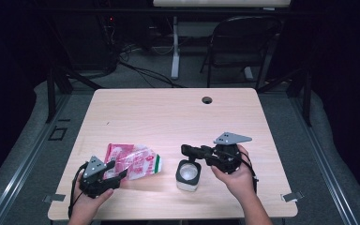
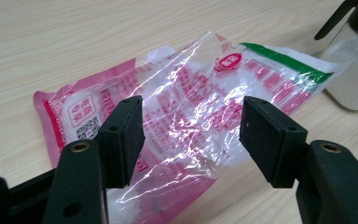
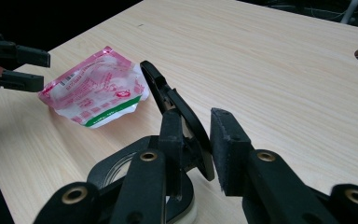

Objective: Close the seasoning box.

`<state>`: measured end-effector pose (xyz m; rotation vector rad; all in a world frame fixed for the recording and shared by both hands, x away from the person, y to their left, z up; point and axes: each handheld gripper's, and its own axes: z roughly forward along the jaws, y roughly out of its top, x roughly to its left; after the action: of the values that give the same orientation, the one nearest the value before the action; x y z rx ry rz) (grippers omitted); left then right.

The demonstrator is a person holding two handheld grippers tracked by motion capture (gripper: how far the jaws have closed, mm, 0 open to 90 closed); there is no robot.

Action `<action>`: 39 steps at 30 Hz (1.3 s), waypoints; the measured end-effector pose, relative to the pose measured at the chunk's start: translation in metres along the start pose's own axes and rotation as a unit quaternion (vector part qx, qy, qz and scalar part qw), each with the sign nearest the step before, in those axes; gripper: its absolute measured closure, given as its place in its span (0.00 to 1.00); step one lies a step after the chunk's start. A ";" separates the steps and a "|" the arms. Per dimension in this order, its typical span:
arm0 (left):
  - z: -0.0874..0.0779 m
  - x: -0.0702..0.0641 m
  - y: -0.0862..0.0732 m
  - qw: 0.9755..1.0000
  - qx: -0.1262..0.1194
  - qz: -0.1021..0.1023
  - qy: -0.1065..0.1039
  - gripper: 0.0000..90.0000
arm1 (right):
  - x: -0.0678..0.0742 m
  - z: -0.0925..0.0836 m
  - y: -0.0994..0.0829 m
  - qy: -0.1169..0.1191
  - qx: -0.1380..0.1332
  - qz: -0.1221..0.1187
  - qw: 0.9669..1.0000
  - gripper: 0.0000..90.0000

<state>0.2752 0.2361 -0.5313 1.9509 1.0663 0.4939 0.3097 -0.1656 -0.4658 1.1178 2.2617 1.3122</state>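
Observation:
A crinkled clear-and-pink plastic bag (image 1: 133, 161) (image 2: 191, 93) (image 3: 98, 88) lies flat on the wooden table (image 1: 168, 117) at the front left. My left gripper (image 1: 117, 171) (image 2: 193, 123) hovers just over its near end. Its jaws are wide open, and nothing is between them but the film below. A small jar (image 1: 188, 176) (image 2: 354, 70) with white contents stands at the front centre. Its black lid (image 3: 168, 93) stands on edge above the jar's rim (image 3: 116, 168). My right gripper (image 1: 185, 150) (image 3: 196, 126) straddles that lid, which rests by one finger with a gap to the other pad.
A round cable hole (image 1: 207, 100) sits near the table's far edge. A dark folding chair (image 1: 239, 42) and a white desk leg (image 1: 175, 47) stand on the floor beyond. Bare wood stretches across the far half of the table.

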 end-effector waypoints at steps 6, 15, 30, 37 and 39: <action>0.003 -0.001 0.004 1.000 -0.005 0.001 -0.003 0.44 | 0.004 -0.002 -0.003 0.002 -0.002 -0.002 1.000 0.81; 0.009 -0.002 0.010 1.000 -0.005 0.009 -0.002 0.44 | 0.013 -0.003 -0.009 0.002 -0.009 -0.006 1.000 0.77; 0.019 -0.003 0.020 1.000 -0.011 0.001 -0.006 0.46 | 0.028 -0.006 -0.021 -0.015 -0.009 -0.025 1.000 0.69; 0.023 -0.003 0.023 1.000 -0.007 0.000 -0.007 0.46 | 0.033 -0.006 -0.025 -0.018 -0.011 -0.023 1.000 0.66; 0.024 -0.003 0.023 1.000 -0.010 -0.002 -0.007 0.47 | 0.034 -0.007 -0.026 -0.018 -0.008 -0.024 1.000 0.65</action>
<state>0.3009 0.2149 -0.5264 1.9306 1.0536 0.4869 0.2715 -0.1519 -0.4796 1.0674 2.2341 1.2781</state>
